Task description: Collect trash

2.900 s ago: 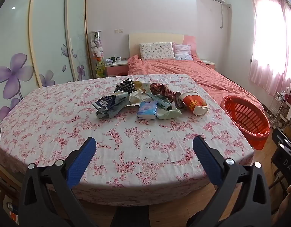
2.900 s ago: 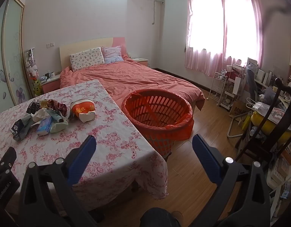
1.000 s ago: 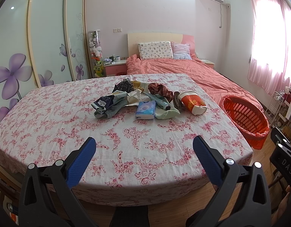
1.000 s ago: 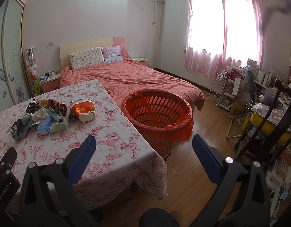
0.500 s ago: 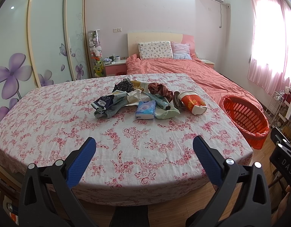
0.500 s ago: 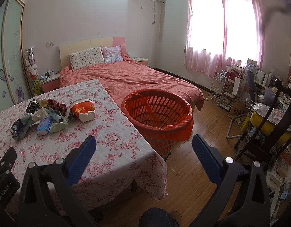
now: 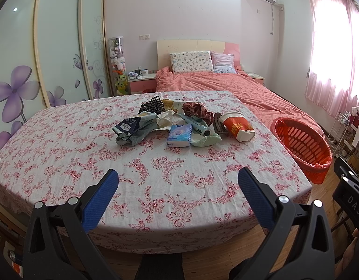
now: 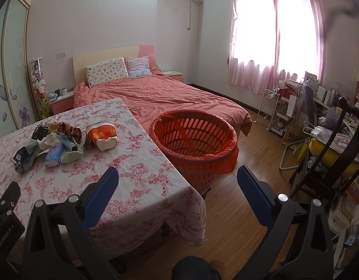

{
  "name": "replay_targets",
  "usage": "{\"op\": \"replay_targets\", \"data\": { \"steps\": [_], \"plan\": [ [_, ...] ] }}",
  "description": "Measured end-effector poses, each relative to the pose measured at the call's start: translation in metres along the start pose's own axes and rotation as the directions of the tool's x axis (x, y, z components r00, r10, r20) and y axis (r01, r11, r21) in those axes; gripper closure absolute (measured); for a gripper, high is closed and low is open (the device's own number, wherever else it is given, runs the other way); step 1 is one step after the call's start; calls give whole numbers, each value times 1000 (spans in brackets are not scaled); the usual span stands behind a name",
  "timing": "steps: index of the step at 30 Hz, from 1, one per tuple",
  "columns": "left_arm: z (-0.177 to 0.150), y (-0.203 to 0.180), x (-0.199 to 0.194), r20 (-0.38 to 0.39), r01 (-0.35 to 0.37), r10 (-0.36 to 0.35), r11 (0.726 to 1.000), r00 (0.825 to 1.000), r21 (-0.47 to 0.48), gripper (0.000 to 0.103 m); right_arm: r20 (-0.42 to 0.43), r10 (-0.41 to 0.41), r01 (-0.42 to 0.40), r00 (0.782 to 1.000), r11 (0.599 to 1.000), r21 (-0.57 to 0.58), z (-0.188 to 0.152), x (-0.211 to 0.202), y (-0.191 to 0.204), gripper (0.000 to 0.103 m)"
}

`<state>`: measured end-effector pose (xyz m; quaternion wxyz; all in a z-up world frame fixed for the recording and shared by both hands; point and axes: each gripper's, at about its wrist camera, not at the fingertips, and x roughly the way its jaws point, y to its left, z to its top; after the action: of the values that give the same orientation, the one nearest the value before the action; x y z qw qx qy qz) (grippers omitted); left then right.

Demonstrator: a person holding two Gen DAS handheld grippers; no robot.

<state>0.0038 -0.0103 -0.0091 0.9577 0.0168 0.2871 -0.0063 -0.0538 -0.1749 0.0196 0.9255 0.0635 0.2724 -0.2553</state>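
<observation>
With the jaws of my left gripper (image 7: 178, 178) and right gripper (image 8: 177, 176) both apart and empty, the trash pile (image 7: 177, 122) sits untouched mid-table (image 7: 156, 182), the red basket (image 8: 195, 140) alongside apparently empty.

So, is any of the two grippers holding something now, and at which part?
Nothing is held. The left gripper and the right gripper are both open and empty, short of the trash pile.
</observation>
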Motion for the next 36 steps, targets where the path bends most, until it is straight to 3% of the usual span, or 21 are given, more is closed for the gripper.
{"op": "replay_targets", "data": {
  "steps": [19,31,36],
  "plan": [
    [0,4,15,-10,-10,10,1000,1000,-25,2,6,-11,11,1000,1000,15,1,11,-4,4],
    [19,69,68,-56,-94,88,989,995,-116,2,-52,87,-85,995,996,32,16,63,21,4],
    [33,101,105,-100,-101,88,985,991,-137,2,-109,164,-161,980,986,33,28,101,44,4]
  ]
}}
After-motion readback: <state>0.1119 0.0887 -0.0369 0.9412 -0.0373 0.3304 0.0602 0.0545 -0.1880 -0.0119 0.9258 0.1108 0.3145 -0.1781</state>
